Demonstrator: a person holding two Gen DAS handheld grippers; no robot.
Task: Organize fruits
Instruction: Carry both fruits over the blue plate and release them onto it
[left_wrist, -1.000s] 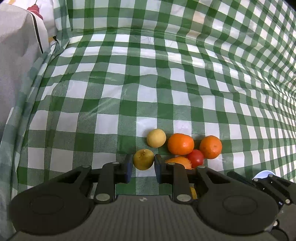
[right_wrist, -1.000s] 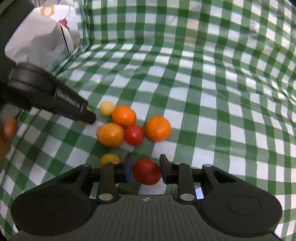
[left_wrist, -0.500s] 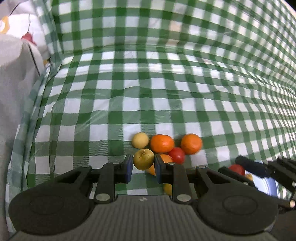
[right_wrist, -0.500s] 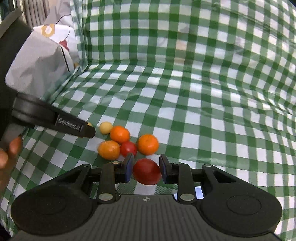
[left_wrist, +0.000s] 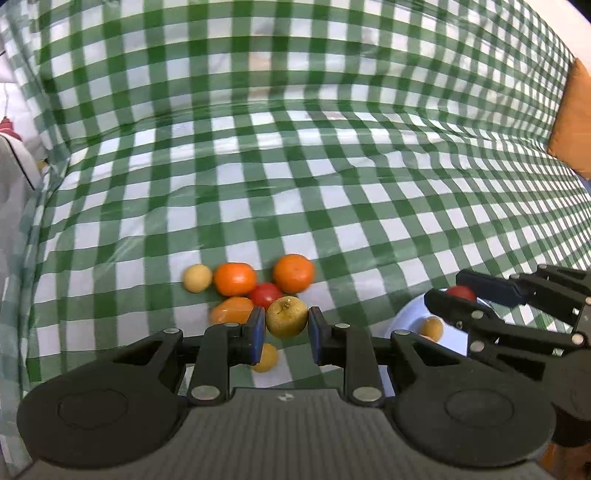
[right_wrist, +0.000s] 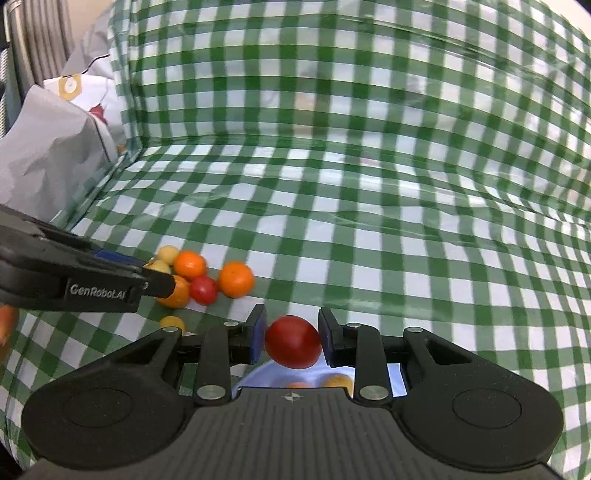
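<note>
My left gripper (left_wrist: 286, 330) is shut on a small yellow-green fruit (left_wrist: 286, 316) and holds it above the checked cloth. Below it lies a cluster of fruit: two oranges (left_wrist: 235, 278) (left_wrist: 293, 273), a third orange (left_wrist: 232, 310), a red tomato (left_wrist: 264, 294) and a pale yellow fruit (left_wrist: 197, 278). My right gripper (right_wrist: 291, 334) is shut on a red tomato (right_wrist: 293, 341) and holds it over a white plate (right_wrist: 258, 374). The plate (left_wrist: 410, 317) shows in the left wrist view with a small yellow fruit (left_wrist: 431, 328) in it.
A green-and-white checked cloth (left_wrist: 295, 184) covers the table and rises at the back. A grey and white bag (right_wrist: 48, 155) stands at the left. Another yellow fruit (left_wrist: 266, 357) lies under my left gripper. An orange object (left_wrist: 570, 118) is at the far right.
Both grippers have risen and moved back from the cluster with their fruit. The right gripper now hangs over the white plate; the left has shifted right.
</note>
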